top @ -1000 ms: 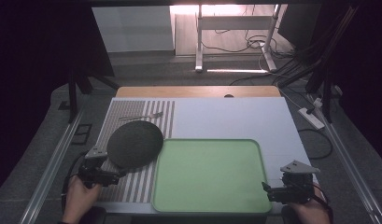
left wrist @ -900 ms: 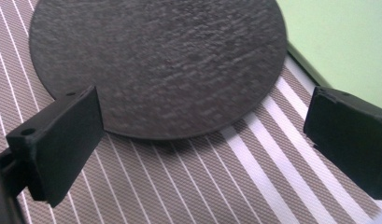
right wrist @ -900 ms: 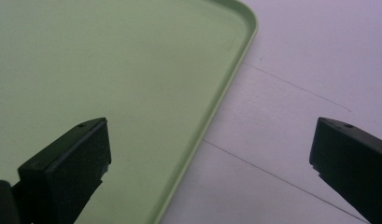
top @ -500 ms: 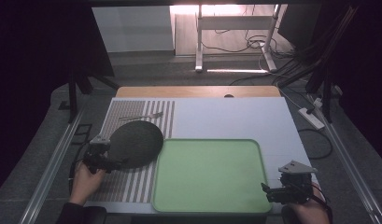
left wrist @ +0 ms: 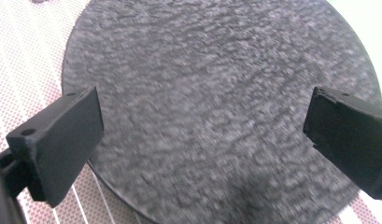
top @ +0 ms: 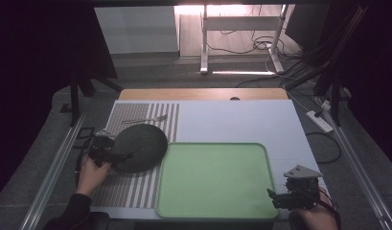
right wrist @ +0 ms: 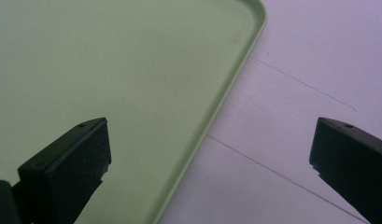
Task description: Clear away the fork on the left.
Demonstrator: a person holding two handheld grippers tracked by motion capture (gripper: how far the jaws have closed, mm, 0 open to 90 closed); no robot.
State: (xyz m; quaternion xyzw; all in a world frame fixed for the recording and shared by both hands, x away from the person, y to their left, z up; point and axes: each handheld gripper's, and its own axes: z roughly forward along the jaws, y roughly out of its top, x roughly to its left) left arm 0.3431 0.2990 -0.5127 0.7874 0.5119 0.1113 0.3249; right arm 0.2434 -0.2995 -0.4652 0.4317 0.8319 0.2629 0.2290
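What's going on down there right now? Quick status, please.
Left gripper open over dark round plate. Right gripper open, straddling green tray rim. Fork beyond plate, nothing blocking.

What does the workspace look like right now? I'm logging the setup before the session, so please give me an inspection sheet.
Surface: white table top with a striped mat at its left.
Job's things: dark round plate on the mat, its edge against the empty green tray; fork beyond the plate.
Clutter: nothing seen.
Grippers: left hand-held gripper open, jaws at the plate's near-left rim; right hand-held gripper open, over the tray's right edge.
Cables: loose bundle on the floor; power strip at right.
Surroundings: dark room, white stand legs behind.
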